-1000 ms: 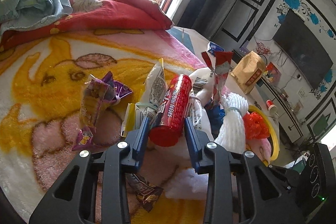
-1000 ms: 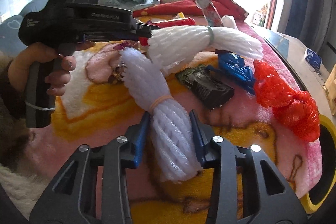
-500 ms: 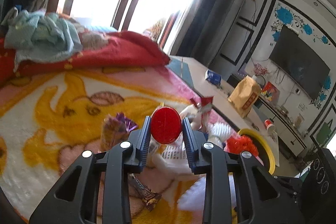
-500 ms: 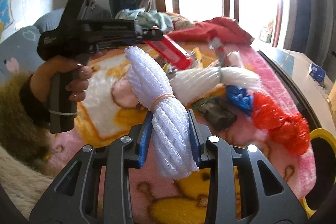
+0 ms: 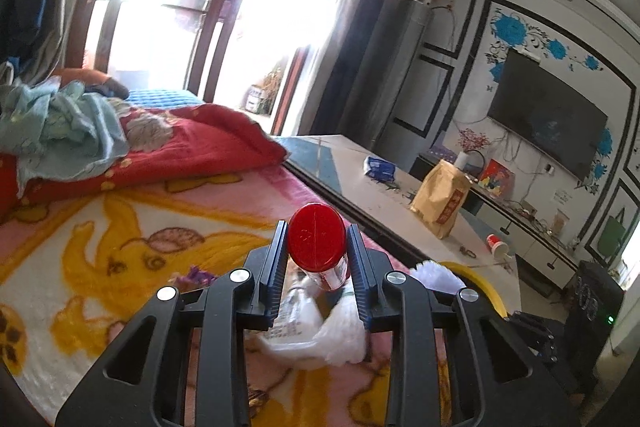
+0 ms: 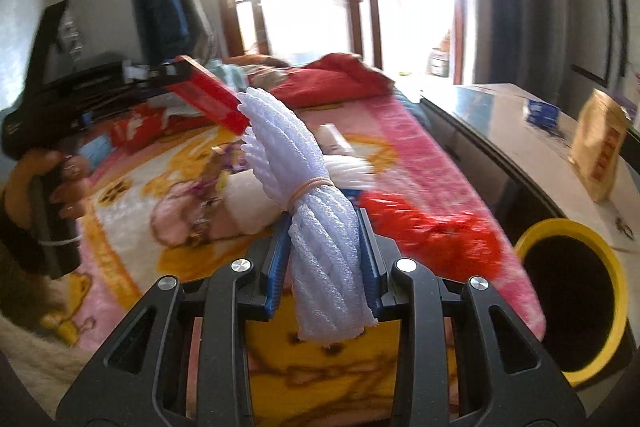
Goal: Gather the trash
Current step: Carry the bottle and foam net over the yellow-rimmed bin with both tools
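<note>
My left gripper [image 5: 318,247] is shut on a red cylindrical snack tube [image 5: 317,237], held lifted above the bed with its round end toward the camera. The tube also shows in the right wrist view [image 6: 208,93], sticking out of the left gripper [image 6: 160,83]. My right gripper [image 6: 326,239] is shut on a white foam net bundle [image 6: 316,219] tied with a rubber band, raised off the blanket. A yellow-rimmed trash bin [image 6: 568,307] stands to the right of the bed, and its rim shows in the left wrist view [image 5: 476,275].
More trash lies on the pink and yellow blanket [image 5: 120,247]: a second white foam net [image 6: 348,167], a red plastic bag [image 6: 436,227], a clear wrapper [image 5: 304,331]. A low table [image 5: 376,195] with a brown paper bag [image 5: 440,199] runs beside the bed.
Both grippers have lifted their items off the bed and tilted upward. The right gripper has swung right, bringing the yellow bin into view.
</note>
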Demonstrator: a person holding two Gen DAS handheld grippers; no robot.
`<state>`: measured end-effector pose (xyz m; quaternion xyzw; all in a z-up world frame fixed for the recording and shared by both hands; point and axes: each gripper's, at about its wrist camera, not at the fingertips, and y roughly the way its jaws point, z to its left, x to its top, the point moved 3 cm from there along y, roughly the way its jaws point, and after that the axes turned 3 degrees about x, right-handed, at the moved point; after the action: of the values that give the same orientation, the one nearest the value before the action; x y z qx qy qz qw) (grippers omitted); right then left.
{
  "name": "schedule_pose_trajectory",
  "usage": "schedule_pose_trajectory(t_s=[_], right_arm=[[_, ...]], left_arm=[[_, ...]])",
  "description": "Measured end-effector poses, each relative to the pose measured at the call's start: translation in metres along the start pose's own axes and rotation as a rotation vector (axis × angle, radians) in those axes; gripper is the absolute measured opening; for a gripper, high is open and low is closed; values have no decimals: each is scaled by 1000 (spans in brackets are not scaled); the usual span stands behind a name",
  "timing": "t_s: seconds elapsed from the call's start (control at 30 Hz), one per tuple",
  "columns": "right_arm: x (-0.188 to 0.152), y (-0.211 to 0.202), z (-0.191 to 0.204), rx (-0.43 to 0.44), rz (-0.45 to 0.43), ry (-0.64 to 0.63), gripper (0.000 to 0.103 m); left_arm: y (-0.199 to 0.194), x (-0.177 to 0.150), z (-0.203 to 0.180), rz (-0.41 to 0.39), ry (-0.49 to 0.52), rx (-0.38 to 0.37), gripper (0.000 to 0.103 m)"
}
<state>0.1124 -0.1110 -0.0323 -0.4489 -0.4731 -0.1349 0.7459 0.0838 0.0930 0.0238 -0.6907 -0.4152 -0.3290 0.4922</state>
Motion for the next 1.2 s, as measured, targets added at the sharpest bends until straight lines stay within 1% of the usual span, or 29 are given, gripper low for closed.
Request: schedule_pose_trajectory(t_s=[0.43,0.97,1.2], right_arm=[[2,-18,-59,-151,-16,127,25],[-3,-48,-117,-317,-49,242,25],[-10,-61,-150,-387,-56,306,25]], left_arm=[[21,-2,-51,37,59,-102,28],[58,-17,-112,96,123,-215,28],[75,-26,-135,128,157,-256,28]])
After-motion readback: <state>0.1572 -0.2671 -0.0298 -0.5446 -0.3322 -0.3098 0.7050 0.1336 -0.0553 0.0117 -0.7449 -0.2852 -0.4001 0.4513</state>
